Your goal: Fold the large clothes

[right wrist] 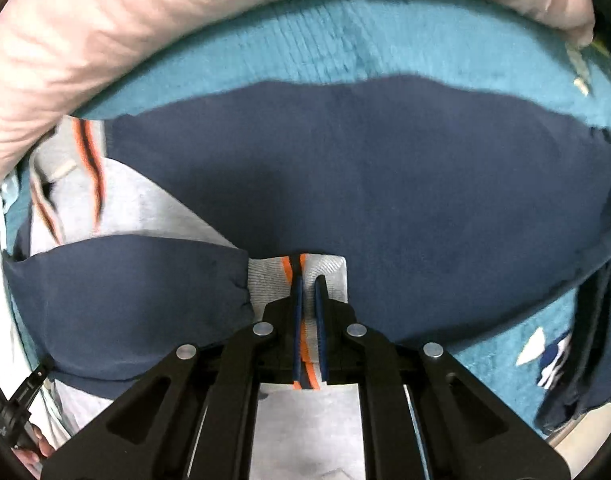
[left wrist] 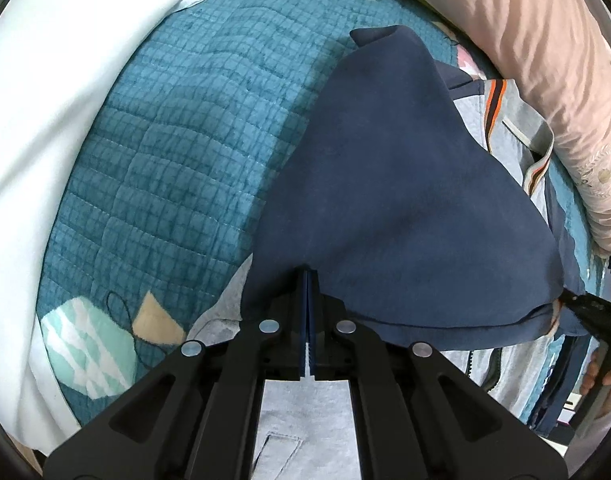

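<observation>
Right wrist | right gripper (right wrist: 308,280) apparently clamps striped cuff (right wrist: 303,268) | left gripper (left wrist: 307,276) pinches navy garment (left wrist: 405,200)

Ahead of the black matt plastic left gripper (left wrist: 307,280), with its dull metal rivets, lies soft matt navy cloth (left wrist: 405,184). Left of it, a teal quilt (left wrist: 177,140), stitched and rough. The right gripper (right wrist: 308,280) pinches ribbed grey knit (right wrist: 329,268).

A teal quilted bedspread (left wrist: 177,152) lies between white bedding (left wrist: 45,120) and a pink pillow (left wrist: 545,60).
</observation>
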The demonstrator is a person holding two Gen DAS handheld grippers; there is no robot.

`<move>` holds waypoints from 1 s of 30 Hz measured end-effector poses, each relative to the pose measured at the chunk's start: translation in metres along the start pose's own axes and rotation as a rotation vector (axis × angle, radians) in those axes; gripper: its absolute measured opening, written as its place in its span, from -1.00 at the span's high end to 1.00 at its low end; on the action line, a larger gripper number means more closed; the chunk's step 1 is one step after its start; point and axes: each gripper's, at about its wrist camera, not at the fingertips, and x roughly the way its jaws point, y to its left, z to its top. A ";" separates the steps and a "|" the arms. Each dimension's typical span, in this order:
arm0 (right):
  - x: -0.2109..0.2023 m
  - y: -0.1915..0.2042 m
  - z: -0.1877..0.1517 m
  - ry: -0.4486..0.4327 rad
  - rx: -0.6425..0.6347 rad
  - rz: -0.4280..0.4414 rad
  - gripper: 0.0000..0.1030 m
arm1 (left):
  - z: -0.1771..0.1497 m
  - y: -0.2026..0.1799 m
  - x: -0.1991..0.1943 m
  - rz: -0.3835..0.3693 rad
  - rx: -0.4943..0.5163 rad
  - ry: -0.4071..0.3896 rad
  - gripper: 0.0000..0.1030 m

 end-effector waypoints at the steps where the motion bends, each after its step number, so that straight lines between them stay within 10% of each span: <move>1: 0.001 0.000 0.000 -0.003 -0.008 -0.006 0.89 | 0.002 -0.001 0.001 0.003 0.007 -0.002 1.00; 13: -0.021 -0.013 -0.011 -0.064 0.051 0.083 0.30 | 0.003 -0.021 -0.026 -0.017 0.056 -0.019 0.99; 18: -0.055 0.042 -0.023 -0.119 -0.080 0.232 0.95 | 0.007 -0.056 -0.049 -0.084 0.134 -0.055 1.00; 30: 0.025 0.179 -0.059 0.113 -0.226 0.396 0.99 | 0.010 -0.108 0.018 -0.167 0.153 0.109 1.00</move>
